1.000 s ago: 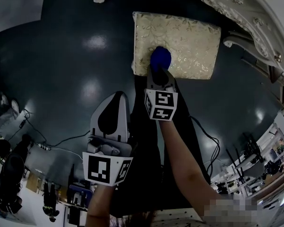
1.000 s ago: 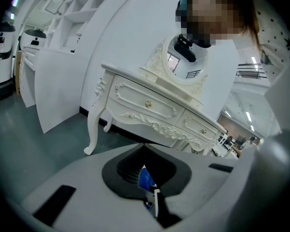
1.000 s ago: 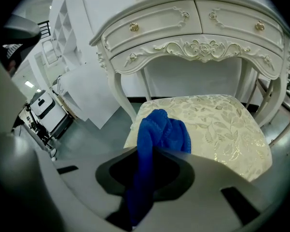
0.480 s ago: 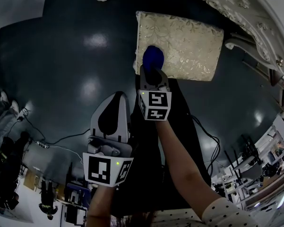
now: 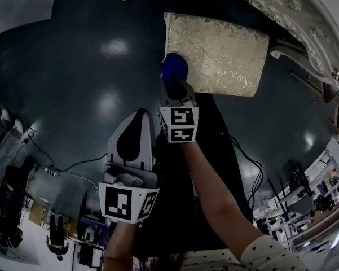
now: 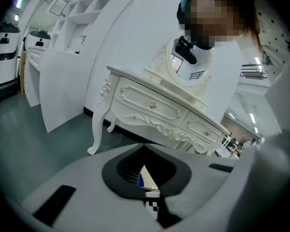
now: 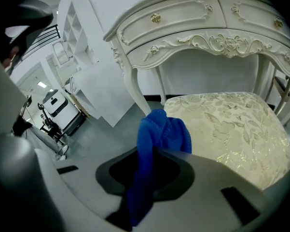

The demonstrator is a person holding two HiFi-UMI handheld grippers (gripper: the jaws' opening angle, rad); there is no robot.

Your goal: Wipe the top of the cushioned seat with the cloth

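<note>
The cushioned seat (image 5: 217, 52) has a cream top with a gold leaf pattern; in the right gripper view the seat (image 7: 236, 129) fills the right side. My right gripper (image 5: 175, 82) is shut on a blue cloth (image 5: 174, 68), which hangs just off the seat's near left corner. The same cloth (image 7: 160, 134) bunches up between the jaws, left of the cushion's edge. My left gripper (image 5: 133, 139) is held low and away from the seat, its jaws closed on nothing; the gripper (image 6: 144, 183) shows only a thin slit.
A white carved dressing table (image 7: 198, 28) stands over the seat's far side, its leg (image 7: 135, 88) just behind the cloth. Dark glossy floor (image 5: 90, 66) spreads left of the seat. Cables (image 5: 62, 168) and equipment lie at the lower left.
My right gripper has drawn the cloth leftward and toward me, from on the cushion's near left part to just past its corner. The left gripper has stayed put.
</note>
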